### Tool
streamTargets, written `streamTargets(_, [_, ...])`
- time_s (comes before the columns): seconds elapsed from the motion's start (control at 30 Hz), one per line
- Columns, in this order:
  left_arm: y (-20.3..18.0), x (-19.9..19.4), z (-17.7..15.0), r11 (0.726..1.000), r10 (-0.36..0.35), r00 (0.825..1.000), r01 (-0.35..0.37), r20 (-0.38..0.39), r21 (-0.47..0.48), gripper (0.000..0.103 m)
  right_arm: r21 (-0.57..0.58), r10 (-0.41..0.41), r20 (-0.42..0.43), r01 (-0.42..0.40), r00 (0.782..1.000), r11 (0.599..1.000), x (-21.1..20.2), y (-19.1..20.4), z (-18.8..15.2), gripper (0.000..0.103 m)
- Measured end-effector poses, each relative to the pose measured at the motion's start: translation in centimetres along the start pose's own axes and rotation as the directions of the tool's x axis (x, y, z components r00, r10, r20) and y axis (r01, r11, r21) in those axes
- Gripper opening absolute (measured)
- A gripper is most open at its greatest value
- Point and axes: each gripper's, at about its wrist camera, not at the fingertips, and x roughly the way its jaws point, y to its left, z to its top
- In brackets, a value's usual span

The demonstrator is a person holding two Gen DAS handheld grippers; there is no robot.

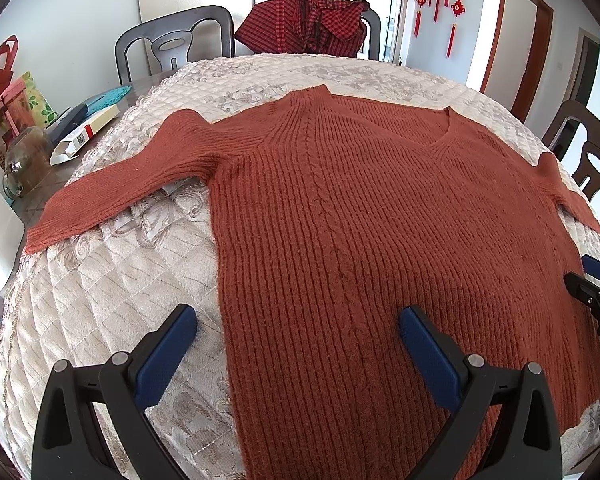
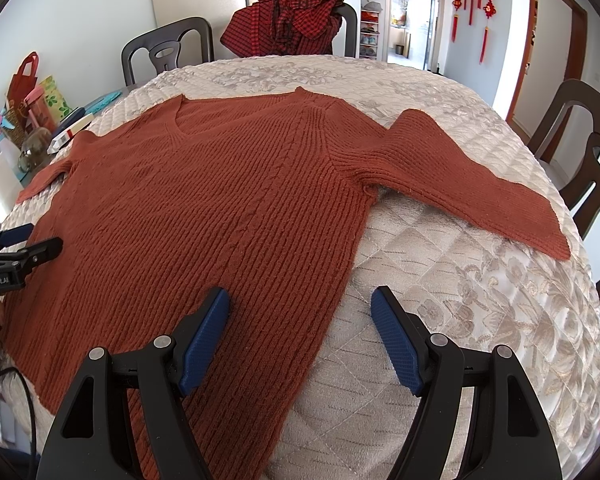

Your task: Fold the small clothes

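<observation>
One rust sweater (image 1: pixel 380 240) is lying flat on the quilted table cover (image 1: pixel 112 300). Two grippers, left (image 1: pixel 298 322) and right (image 2: pixel 300 302), are hovering released. Only the right view is showing the right sleeve (image 2: pixel 480 184) whole.

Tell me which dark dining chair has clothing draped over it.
The far chair behind the table, covered by a red checked garment. The chair to its left and the chair on the right are bare.

Bright, even daylight fills both views, strongest from the far doorway (image 2: pixel 404 12) beyond the gripper (nearly blown out). Shadows stay soft. Focus is sharp throughout. Fisheye distortion bows the desk's quilted cover (image 1: pixel 112 304), and black vignetting rounds every corner.
</observation>
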Motion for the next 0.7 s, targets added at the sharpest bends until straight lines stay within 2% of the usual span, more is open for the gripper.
streamTargets(0.7, [0.09,-0.02,0.36,1.000,0.001,1.000,-0.001,0.001,-0.001,0.103,0.003,0.009,0.000,-0.009,1.000,1.000,-0.04,-0.15,0.00,0.075])
